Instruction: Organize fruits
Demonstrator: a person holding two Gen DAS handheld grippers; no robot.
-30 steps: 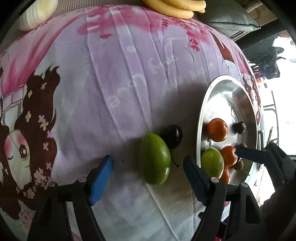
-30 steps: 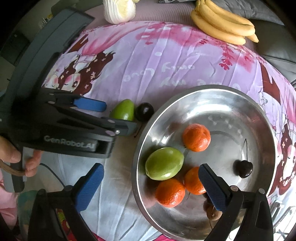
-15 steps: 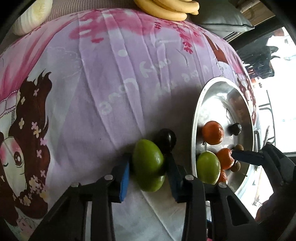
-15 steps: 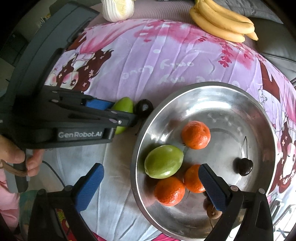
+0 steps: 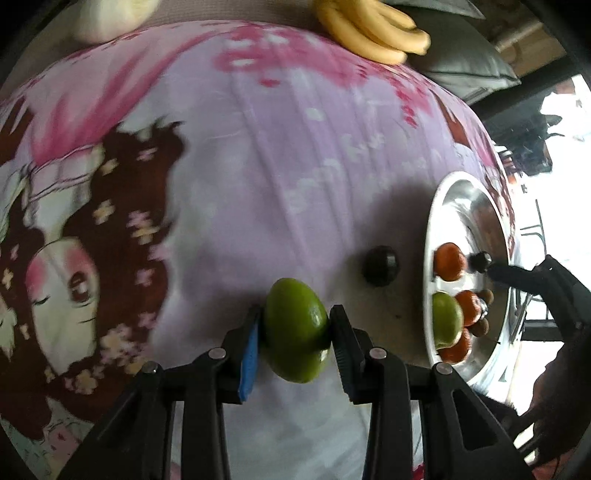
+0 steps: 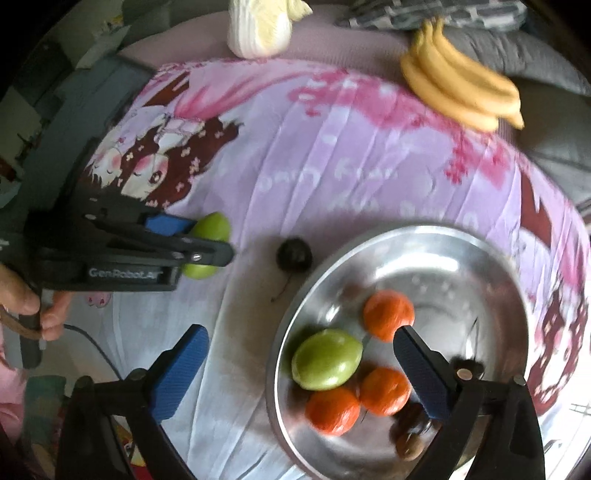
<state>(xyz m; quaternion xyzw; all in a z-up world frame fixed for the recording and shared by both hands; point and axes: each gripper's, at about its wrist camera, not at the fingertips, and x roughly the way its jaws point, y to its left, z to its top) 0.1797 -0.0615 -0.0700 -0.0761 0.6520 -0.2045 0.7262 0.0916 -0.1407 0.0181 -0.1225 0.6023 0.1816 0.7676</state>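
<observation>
Far left, your left gripper (image 5: 295, 332) was clamped on the green mango (image 5: 297, 330), one pad on each side of its belly, w/ the fruit's long axis running roughly fwd between the fingers. Looked like you took it across the narrow width so the pads got flat contact & it wouldn't roll out. In the right wrist view it sat at the gripper's tip (image 6: 207, 245), over the printed cloth (image 6: 369, 166); can't tell if it was lifted clear or touching.

Just right of that, the loose dark plum (image 6: 294, 254) lay on the cloth, apart from the mango & near the steel bowl (image 6: 436, 236) rim, stem trailing toward you. Prob. next in line, since it was the only other fruit outside the bowl on the cloth.

Further right, the bowl held a second green mango (image 6: 327, 364), three oranges (image 6: 388, 314) and some small dark/brown fruit near the front, so the mango you held likely belonged there too. Your right gripper (image 6: 295, 373) hung over the bowl's near edge, jaws spread wide, gripping nothing — left finger over cloth, right finger over the bowl.

At the back, bananas (image 6: 461, 96) & a pale leafy veg (image 6: 258, 29) sat off the cloth.
</observation>
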